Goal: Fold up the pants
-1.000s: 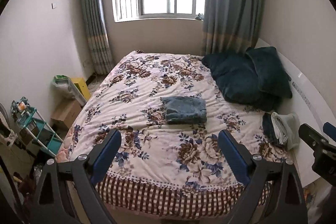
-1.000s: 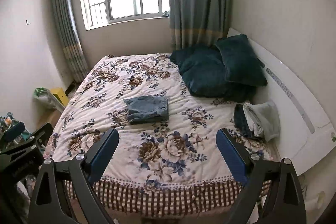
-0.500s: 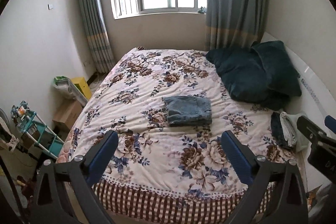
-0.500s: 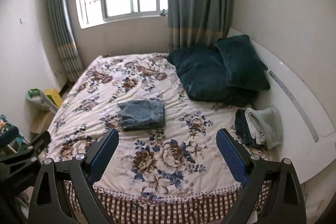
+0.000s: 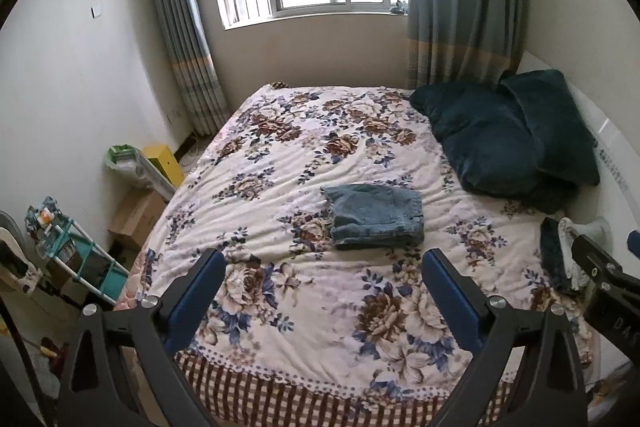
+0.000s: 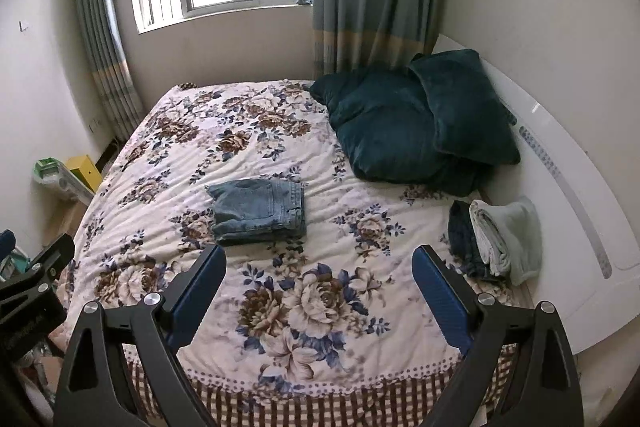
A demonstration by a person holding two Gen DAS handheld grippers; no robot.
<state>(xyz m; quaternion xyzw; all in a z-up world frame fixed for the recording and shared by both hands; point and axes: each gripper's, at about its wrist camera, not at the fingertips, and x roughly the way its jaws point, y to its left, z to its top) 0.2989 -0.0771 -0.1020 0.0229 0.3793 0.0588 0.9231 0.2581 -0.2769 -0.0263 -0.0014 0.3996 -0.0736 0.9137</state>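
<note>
Blue denim pants lie folded in a compact rectangle in the middle of the floral bedspread; they also show in the right wrist view. My left gripper is open and empty, held well back near the foot of the bed. My right gripper is open and empty, likewise back from the pants. The right gripper's body shows at the right edge of the left wrist view, and the left gripper's body at the left edge of the right wrist view.
Dark teal pillows lie at the bed's right by a white headboard. Folded clothes sit at the right edge. A teal rack, cardboard box and yellow box stand left of the bed.
Both grippers have drawn closer to the bed and tilted slightly; the folded pants have not moved. Both grippers stay open.
</note>
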